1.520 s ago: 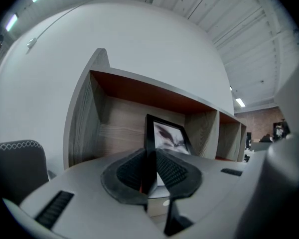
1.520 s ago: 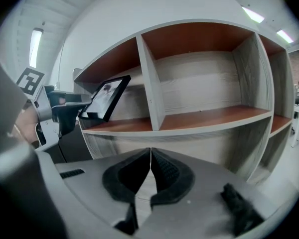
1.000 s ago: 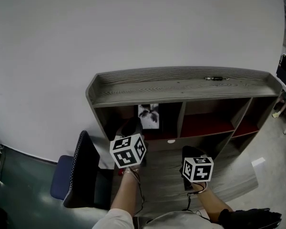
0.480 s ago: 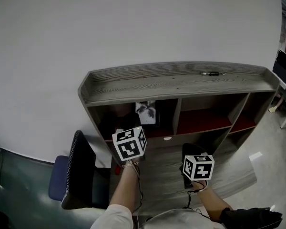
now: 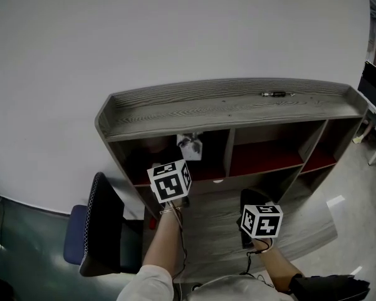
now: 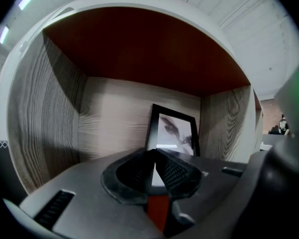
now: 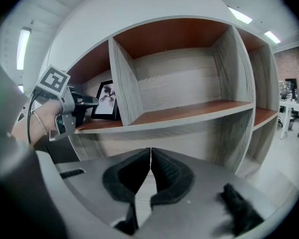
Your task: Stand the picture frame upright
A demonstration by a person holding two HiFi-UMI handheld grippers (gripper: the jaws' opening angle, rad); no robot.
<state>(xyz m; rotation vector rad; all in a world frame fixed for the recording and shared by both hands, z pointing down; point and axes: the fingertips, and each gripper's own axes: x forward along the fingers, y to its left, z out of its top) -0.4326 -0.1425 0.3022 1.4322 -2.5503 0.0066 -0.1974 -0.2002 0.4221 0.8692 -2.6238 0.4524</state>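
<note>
Left gripper view: picture frame (image 6: 172, 131) stands beyond left claw (image 6: 154, 152).

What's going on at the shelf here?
A person holds a gripper in each hand in front of a wooden shelf unit. The left gripper reaches into the left compartment, right up at the picture frame, which stands on edge by the back wall. Its fingers are nearly together; whether they pinch the frame I can't tell. The right gripper is shut and empty, held back outside the shelf.
</note>
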